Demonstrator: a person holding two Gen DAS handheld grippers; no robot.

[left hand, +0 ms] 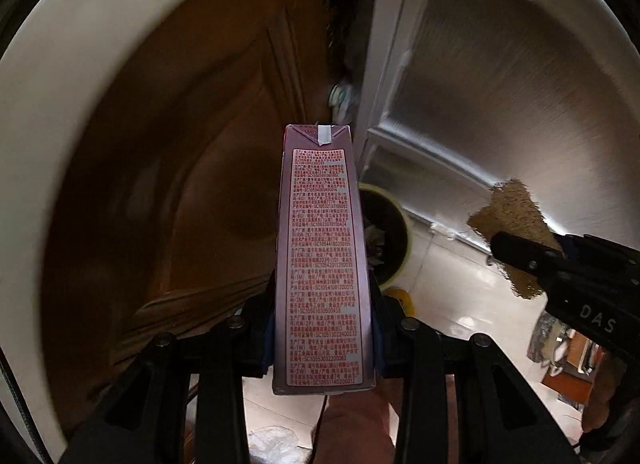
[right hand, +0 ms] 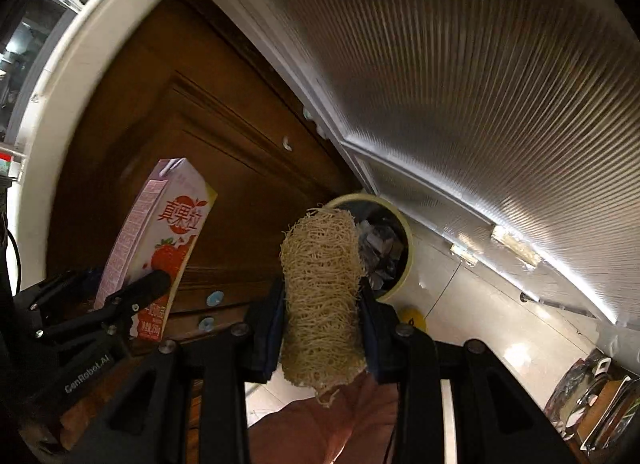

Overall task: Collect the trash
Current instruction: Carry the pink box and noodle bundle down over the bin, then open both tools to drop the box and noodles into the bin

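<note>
My left gripper (left hand: 324,328) is shut on a pink drink carton (left hand: 322,260) with red print, held upright in the air. The carton also shows in the right wrist view (right hand: 160,240), with a strawberry picture. My right gripper (right hand: 322,316) is shut on a tan loofah scrubber (right hand: 322,288); it also shows in the left wrist view (left hand: 510,224) at the right. A pale yellow trash bin (right hand: 404,260) with crumpled waste inside stands on the floor just beyond both grippers, and it shows in the left wrist view (left hand: 400,232) behind the carton.
A brown wooden door (left hand: 192,184) is on the left and a ribbed frosted glass door (right hand: 460,84) on the right, with the bin in the corner between them. The floor is pale tile (left hand: 460,296). Clutter lies at the lower right (right hand: 592,404).
</note>
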